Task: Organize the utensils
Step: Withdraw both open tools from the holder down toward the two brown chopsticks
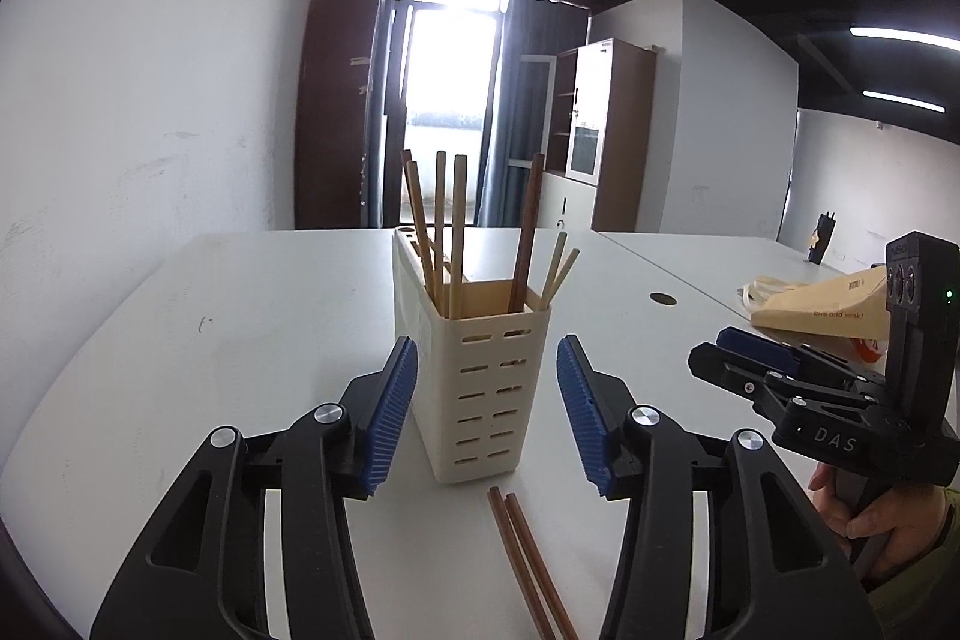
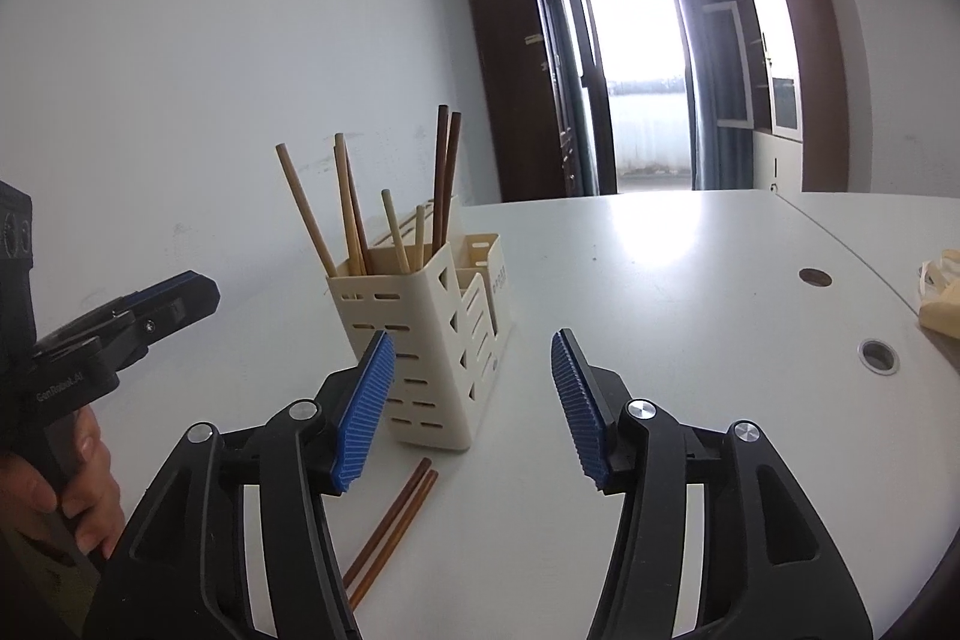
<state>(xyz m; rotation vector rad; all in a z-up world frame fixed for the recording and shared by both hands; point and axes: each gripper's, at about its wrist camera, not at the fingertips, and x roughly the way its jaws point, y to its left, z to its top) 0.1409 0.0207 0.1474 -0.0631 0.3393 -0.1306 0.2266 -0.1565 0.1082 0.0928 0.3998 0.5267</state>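
Pair of dark brown wooden chopsticks [image 1: 525,562] is lying on white worktop [image 1: 240,340] before cream slotted holder [image 1: 480,388], long axis running toward left tongs [image 1: 487,415], nearer than right tongs [image 2: 473,409]; both are being held half open, empty

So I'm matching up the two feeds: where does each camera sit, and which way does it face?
Left wrist: on the left gripper, facing the utensil holder; own open blue-padded fingers show, plus the right gripper and hand.
Right wrist: on the right gripper, holder left of centre; own open fingers, the left gripper and hand.
Shared: holder, dark chopsticks lying on the white table.
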